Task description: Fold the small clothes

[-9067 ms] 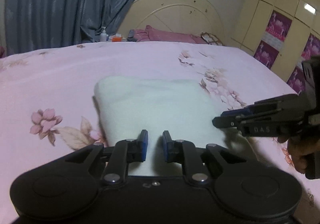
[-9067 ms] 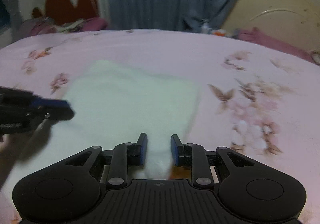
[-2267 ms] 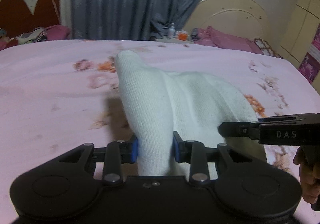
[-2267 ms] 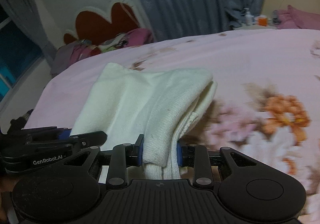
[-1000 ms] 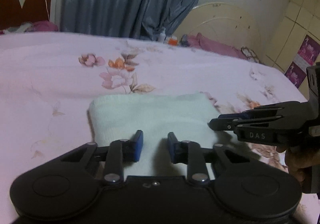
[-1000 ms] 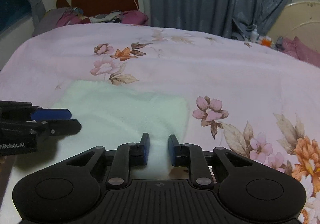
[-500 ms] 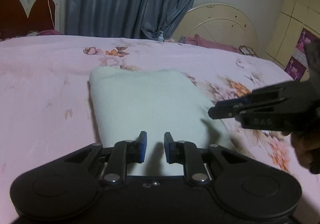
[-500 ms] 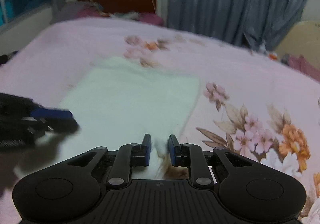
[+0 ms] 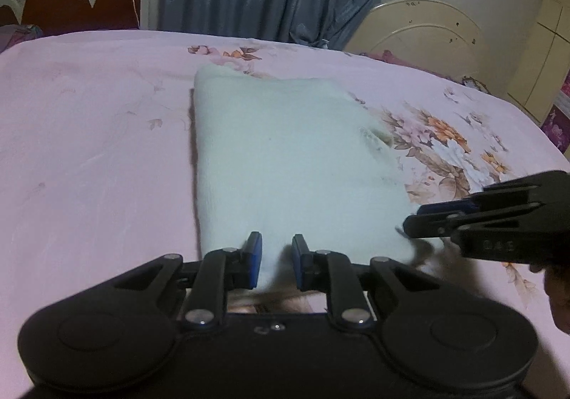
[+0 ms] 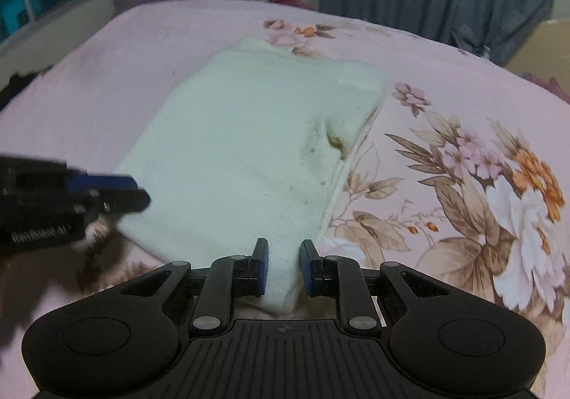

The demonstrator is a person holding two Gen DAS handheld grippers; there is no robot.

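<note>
Garment: white knitted cloth [image 9: 285, 164], folded into a thick rectangle, lies flat on the pink flower-printed bedsheet [image 9: 89, 156], its long side running away from both cameras.
Fold state: several layers show along the right edge in the right wrist view [image 10: 338, 167], so at least one fold looks done; a small puckered corner [image 10: 331, 135] sits partway up that side and is not smoothed.
What is left: judging by the long shape, one more fold, bringing the near edge over to the far edge, would make a compact packet; the pucker may also need tidying.
Left gripper: black two-finger tool with blue pads [image 9: 276, 258] sits at the near left part of the cloth's edge, pitched down toward the bed; its jaws have just been closing, the cloth edge lies between them, and the pads appear to pinch it.
Right gripper: matching black tool [image 10: 284, 265] is at the near right corner, also pitched down; a bunched tuft of cloth rises between its narrow pads, which clamp it.
Hands: part of the person's hand [image 9: 555, 292] shows behind the right tool in the left view; both tools are side by side, well apart, along the same near edge.
Risk: thick layers could slip apart unevenly if lifted.
</note>
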